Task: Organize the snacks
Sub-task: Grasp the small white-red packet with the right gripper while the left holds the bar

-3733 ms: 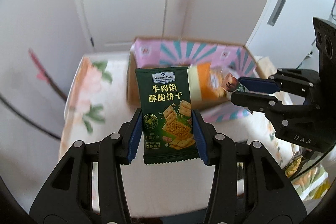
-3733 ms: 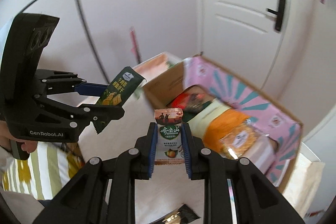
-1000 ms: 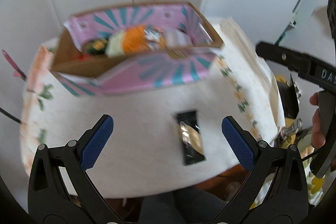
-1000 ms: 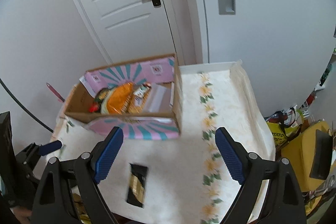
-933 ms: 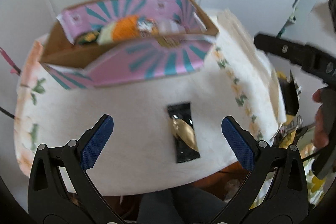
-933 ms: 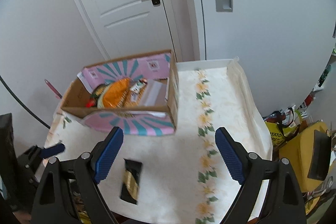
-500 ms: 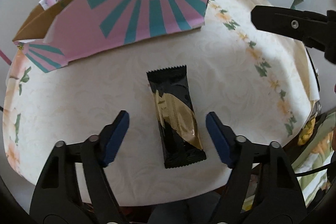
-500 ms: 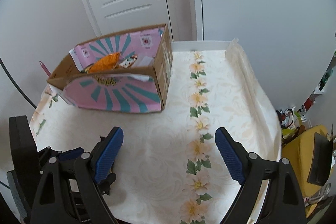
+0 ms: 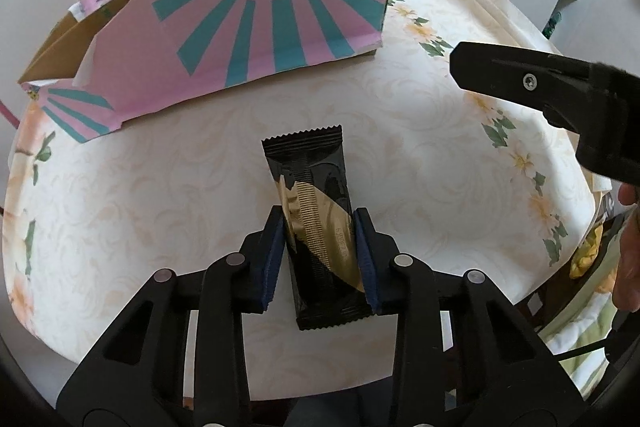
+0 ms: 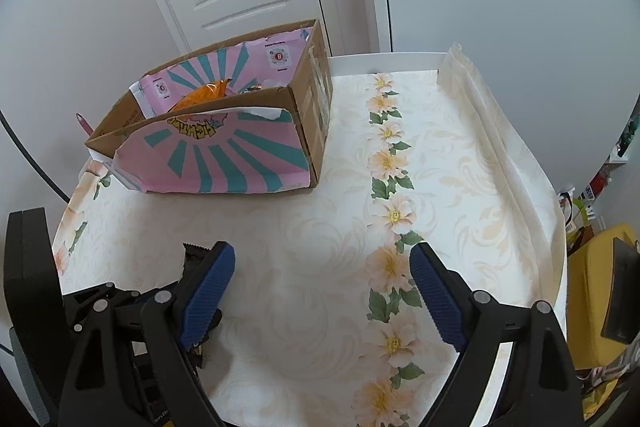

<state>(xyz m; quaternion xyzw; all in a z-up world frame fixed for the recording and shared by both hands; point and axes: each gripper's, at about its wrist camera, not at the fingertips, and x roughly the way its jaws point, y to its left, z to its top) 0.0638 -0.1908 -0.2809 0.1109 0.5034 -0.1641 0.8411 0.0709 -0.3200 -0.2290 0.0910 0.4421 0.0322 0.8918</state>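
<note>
A black and gold snack bar wrapper [image 9: 318,219] lies flat on the floral tablecloth near the table's front edge. My left gripper [image 9: 320,255] is shut on the bar's near half, its blue pads against both long sides. In the right wrist view only the bar's serrated far end [image 10: 195,251] shows, behind the left gripper's body. My right gripper [image 10: 322,297] is wide open and empty, above the cloth to the right of the bar. A pink and teal cardboard box [image 9: 256,23] stands behind the bar; an orange packet [image 10: 204,93] shows inside it.
The tablecloth [image 10: 400,187] has a flower strip on the right side and a folded edge beyond it. White doors and walls stand behind the table. Yellow items [image 10: 596,291] lie beside the table on the right. The right gripper's black body [image 9: 560,99] hangs over the table's right part.
My left gripper has dropped to the table and closed on the black and gold bar. My right gripper has moved lower and stayed open.
</note>
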